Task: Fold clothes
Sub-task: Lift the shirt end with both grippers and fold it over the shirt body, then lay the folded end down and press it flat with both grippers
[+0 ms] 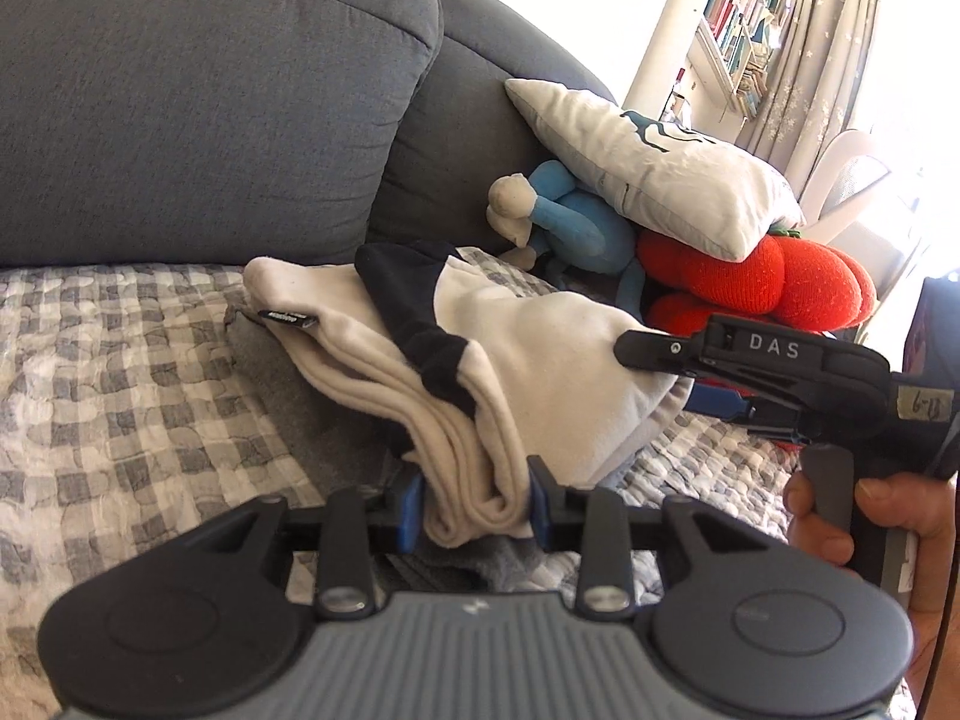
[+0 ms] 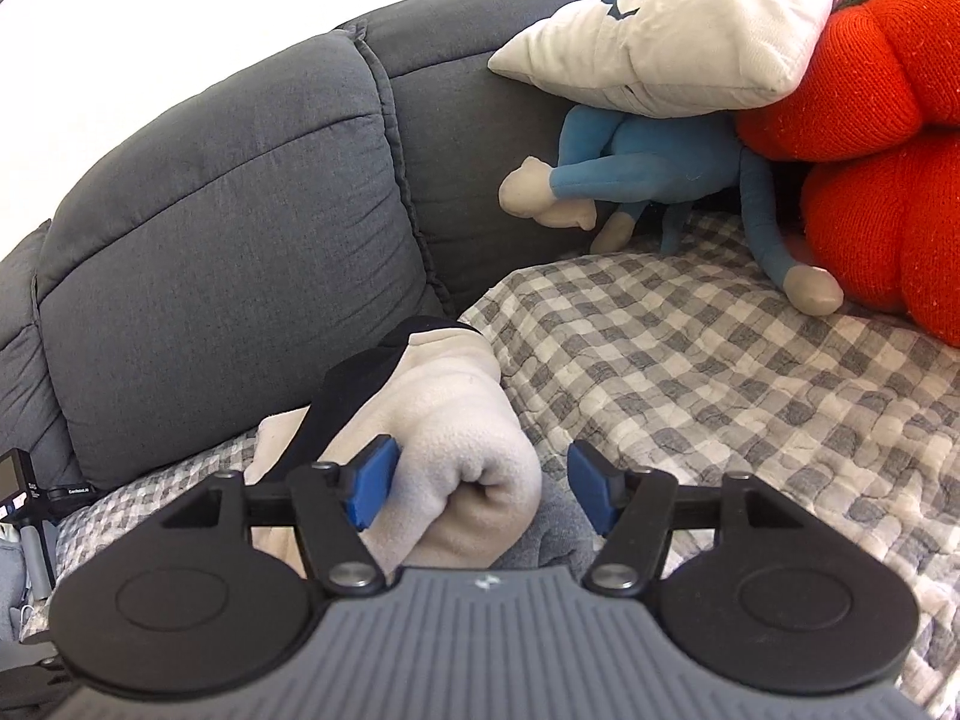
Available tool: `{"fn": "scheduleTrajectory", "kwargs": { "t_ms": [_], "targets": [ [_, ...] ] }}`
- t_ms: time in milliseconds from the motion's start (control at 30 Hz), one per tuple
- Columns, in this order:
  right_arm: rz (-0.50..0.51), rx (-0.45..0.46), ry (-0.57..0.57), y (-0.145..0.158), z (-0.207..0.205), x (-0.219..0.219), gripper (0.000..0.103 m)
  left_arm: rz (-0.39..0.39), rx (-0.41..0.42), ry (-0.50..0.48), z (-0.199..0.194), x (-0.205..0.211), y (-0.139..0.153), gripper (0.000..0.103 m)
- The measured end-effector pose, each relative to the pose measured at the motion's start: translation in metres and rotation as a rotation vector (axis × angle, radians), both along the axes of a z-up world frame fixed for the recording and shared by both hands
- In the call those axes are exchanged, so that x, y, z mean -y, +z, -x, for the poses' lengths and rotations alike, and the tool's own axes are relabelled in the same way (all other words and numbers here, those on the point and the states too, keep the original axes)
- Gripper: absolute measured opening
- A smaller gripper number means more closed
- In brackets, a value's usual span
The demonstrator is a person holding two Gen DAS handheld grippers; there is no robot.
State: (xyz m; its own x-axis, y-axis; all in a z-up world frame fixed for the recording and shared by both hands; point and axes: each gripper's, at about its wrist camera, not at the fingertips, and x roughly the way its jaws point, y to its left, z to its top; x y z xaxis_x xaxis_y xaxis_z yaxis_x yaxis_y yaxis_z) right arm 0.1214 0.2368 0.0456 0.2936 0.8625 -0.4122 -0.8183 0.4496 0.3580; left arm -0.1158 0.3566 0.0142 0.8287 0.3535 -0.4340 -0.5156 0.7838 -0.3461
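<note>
A cream fleece garment with a dark navy collar (image 1: pixel 456 354) lies bunched in folds on the checked sofa cover. My left gripper (image 1: pixel 477 507) is shut on its near folded edge. In the right wrist view the same garment (image 2: pixel 456 456) sits between the blue pads. My right gripper (image 2: pixel 483 492) is open, its left pad (image 2: pixel 372 489) against the fleece and its right pad apart from it. The right gripper also shows in the left wrist view (image 1: pixel 654 360), its fingers around the garment's right side.
A grey cloth (image 1: pixel 312 420) lies under the garment. A checked quilt (image 2: pixel 720 372) covers the seat. The dark grey sofa back (image 1: pixel 210 108) is behind. A blue plush monkey (image 2: pixel 648 162), red plush (image 2: pixel 870 180) and white pillow (image 2: pixel 672 30) crowd the right.
</note>
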Motion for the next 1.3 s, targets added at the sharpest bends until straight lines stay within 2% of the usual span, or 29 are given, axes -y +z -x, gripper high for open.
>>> {"fn": "scheduleTrajectory", "kwargs": {
  "t_ms": [100, 333, 367, 533, 667, 700, 733, 800, 867, 967, 1133, 1300],
  "targets": [
    [-0.016, -0.03, -0.012, -0.003, -0.003, 0.0, 0.064, 0.008, -0.005, -0.004, 0.004, 0.003, 0.0, 0.034],
    [-0.081, -0.156, -0.023, -0.012, -0.019, 0.013, 0.065, 0.105, -0.054, -0.013, 0.016, -0.004, -0.008, 0.034],
    [-0.078, -0.149, -0.022, -0.009, -0.019, 0.015, 0.066, 0.114, -0.049, -0.008, 0.02, -0.007, -0.005, 0.034],
    [-0.028, 0.019, -0.022, 0.014, -0.004, 0.02, 0.07, 0.151, 0.009, 0.057, 0.044, -0.026, 0.02, 0.041],
    [-0.017, 0.138, -0.042, 0.029, 0.011, 0.019, 0.069, 0.16, 0.06, 0.1, 0.042, -0.038, 0.048, 0.045],
    [-0.018, 0.158, -0.051, 0.032, 0.014, 0.017, 0.062, 0.151, 0.07, 0.096, 0.037, -0.039, 0.054, 0.045],
    [-0.017, 0.18, -0.061, 0.034, 0.017, 0.015, 0.047, 0.139, 0.078, 0.09, 0.032, -0.039, 0.06, 0.045],
    [-0.004, 0.206, -0.07, 0.038, 0.021, 0.01, 0.03, 0.111, 0.085, 0.067, 0.018, -0.036, 0.069, 0.045],
    [0.012, 0.213, -0.071, 0.039, 0.022, 0.005, 0.027, 0.09, 0.083, 0.05, 0.004, -0.032, 0.073, 0.045],
    [0.053, 0.191, -0.058, 0.029, 0.019, -0.004, 0.027, 0.102, 0.053, 0.019, -0.014, -0.028, 0.065, 0.044],
    [0.085, 0.172, -0.091, 0.016, 0.017, -0.007, 0.031, 0.159, -0.022, -0.005, -0.024, -0.03, 0.029, 0.042],
    [0.12, 0.194, -0.095, 0.007, 0.022, -0.008, 0.032, 0.083, -0.06, -0.025, -0.028, -0.018, 0.019, 0.042]
  ]
}}
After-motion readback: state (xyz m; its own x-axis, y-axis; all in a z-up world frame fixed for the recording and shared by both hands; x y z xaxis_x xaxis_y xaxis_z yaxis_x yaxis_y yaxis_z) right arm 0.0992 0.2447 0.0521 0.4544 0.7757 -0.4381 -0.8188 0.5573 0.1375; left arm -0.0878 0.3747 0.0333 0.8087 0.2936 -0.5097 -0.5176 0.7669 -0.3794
